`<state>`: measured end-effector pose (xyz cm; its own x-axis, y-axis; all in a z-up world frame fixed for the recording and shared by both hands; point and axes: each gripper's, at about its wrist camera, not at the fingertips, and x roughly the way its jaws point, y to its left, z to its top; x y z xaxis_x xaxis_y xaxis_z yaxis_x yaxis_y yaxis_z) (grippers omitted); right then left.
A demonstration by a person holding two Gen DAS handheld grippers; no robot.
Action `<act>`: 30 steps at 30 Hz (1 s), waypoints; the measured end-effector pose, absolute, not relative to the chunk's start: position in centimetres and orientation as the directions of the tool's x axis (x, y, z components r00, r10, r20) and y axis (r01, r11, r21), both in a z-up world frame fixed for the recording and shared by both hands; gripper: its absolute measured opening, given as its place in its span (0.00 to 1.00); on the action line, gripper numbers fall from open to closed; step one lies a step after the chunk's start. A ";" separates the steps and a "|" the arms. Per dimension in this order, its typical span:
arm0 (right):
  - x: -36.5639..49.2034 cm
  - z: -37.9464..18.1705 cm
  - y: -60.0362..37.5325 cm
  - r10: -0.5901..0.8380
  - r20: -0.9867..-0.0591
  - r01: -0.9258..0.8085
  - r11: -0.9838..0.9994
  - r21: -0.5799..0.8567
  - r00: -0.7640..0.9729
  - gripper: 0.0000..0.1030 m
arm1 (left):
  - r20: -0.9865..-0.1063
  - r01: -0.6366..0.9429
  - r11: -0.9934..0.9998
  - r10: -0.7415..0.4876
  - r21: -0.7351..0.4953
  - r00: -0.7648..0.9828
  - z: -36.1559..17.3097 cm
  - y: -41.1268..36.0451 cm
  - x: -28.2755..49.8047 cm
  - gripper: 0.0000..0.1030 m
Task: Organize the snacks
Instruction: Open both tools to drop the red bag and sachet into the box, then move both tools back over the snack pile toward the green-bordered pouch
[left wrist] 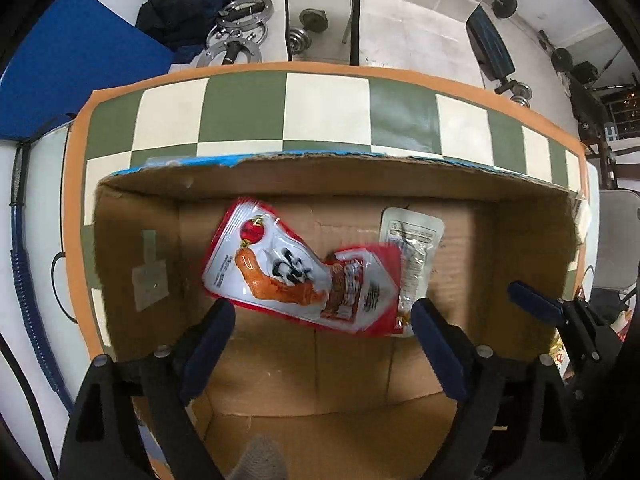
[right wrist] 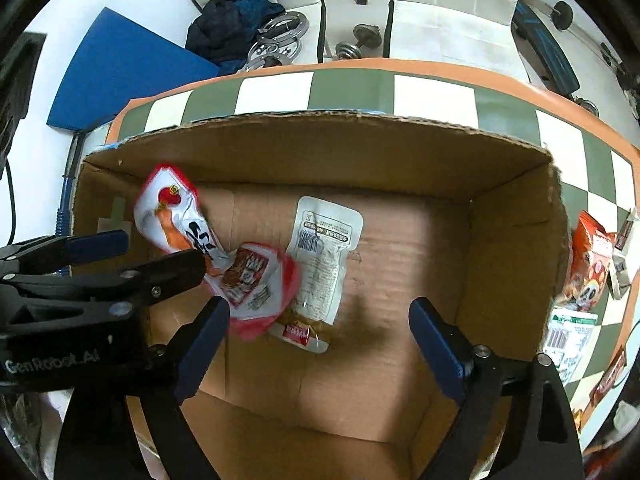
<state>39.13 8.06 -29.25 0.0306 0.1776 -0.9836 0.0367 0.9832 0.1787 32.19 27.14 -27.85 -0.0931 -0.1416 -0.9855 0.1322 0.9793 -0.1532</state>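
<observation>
An open cardboard box (left wrist: 136, 216) (right wrist: 512, 208) sits on the checkered table. Inside lie two red-and-white snack packets (left wrist: 276, 264) (right wrist: 180, 216), the second (left wrist: 360, 288) (right wrist: 256, 280) partly over the first, and a clear white pouch (left wrist: 412, 248) (right wrist: 324, 256). My left gripper (left wrist: 324, 336) hovers open above the red packets, holding nothing; it also shows in the right wrist view (right wrist: 148, 252). My right gripper (right wrist: 316, 332) is open and empty over the box's middle; one of its fingers (left wrist: 532, 300) shows in the left wrist view.
More snack packets lie on the table right of the box: an orange bag (right wrist: 592, 260), a green-white packet (right wrist: 568, 340) and small bars (right wrist: 620, 264). The green-and-cream checkered cloth (left wrist: 320, 112) has an orange border. Chairs, dumbbells and a blue mat stand beyond the table.
</observation>
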 end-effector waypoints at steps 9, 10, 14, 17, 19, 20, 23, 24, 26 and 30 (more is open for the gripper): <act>36.0 -25.0 8.2 0.138 -0.986 0.015 0.990 0.140 0.094 0.92 | -0.989 0.098 0.985 -0.145 -0.140 0.044 -22.9 28.3 27.8 0.88; 35.4 -24.2 8.2 0.126 -0.986 0.010 0.992 0.128 0.112 0.92 | -0.988 0.093 0.986 -0.143 -0.137 0.061 -22.4 28.4 27.1 0.88; 32.9 -21.5 8.0 0.119 -0.980 -0.004 0.993 0.119 0.162 0.92 | -0.983 0.074 0.988 -0.143 -0.135 0.119 -20.5 28.9 24.5 0.88; 31.0 -19.8 8.1 0.110 -0.974 -0.014 0.994 0.110 0.197 0.94 | -0.978 0.062 0.990 -0.133 -0.125 0.160 -19.1 29.1 22.6 0.88; 30.0 -19.0 8.2 0.110 -0.971 -0.016 0.994 0.109 0.212 0.94 | -0.974 0.058 0.991 -0.128 -0.119 0.189 -18.1 29.3 21.4 0.88; 29.3 -18.4 8.1 0.114 -0.968 -0.015 0.993 0.114 0.222 0.94 | -0.971 0.054 0.992 -0.124 -0.115 0.204 -17.6 29.4 20.8 0.88; 27.5 -17.1 8.1 0.132 -0.961 -0.014 0.991 0.132 0.241 0.94 | -0.963 0.050 0.993 -0.115 -0.106 0.242 -16.1 29.4 19.1 0.88; 26.9 -16.6 8.1 0.138 -0.958 -0.015 0.990 0.139 0.249 0.94 | -0.961 0.050 0.993 -0.112 -0.103 0.252 -15.7 29.3 18.7 0.88; 25.8 -15.8 8.0 0.150 -0.954 -0.016 0.988 0.151 0.260 0.94 | -0.956 0.050 0.994 -0.108 -0.098 0.272 -14.7 29.1 17.7 0.88; 23.9 -14.1 8.1 0.173 -0.942 -0.031 0.985 0.172 0.286 0.94 | -0.947 0.029 0.995 -0.102 -0.097 0.304 -13.2 29.0 16.0 0.88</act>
